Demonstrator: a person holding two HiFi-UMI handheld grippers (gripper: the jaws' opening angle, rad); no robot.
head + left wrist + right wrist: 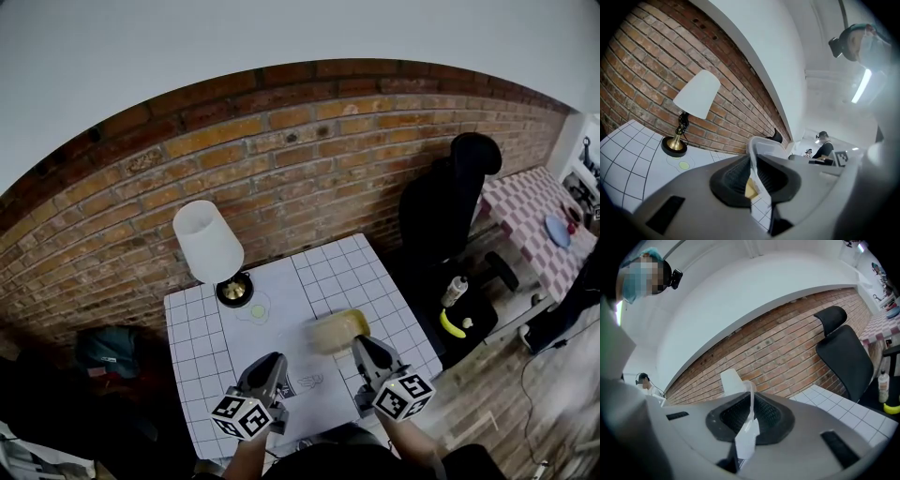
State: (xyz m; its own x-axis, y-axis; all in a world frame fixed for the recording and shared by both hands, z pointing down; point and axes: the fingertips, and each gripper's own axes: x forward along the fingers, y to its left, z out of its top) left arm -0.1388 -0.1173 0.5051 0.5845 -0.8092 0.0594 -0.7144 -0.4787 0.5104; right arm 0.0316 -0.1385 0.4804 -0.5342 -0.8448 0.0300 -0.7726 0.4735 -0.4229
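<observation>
The table (202, 328) is white with a black grid. The wall (309, 159) is red-brown brick. The lamp (208, 242) has a white shade and brass foot. The left gripper (273, 360) and right gripper (362, 345) are grey with black-and-white chequered cubes. The bag (337, 330) looks clear and yellowish.

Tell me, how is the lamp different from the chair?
The lamp has a white shade and a gold foot, while the chair is all black. The lamp stands on the table, but the chair stands on the floor beside it. The lamp has a thin stem, and the chair has a wide back. Both are close to the brick wall.
</observation>
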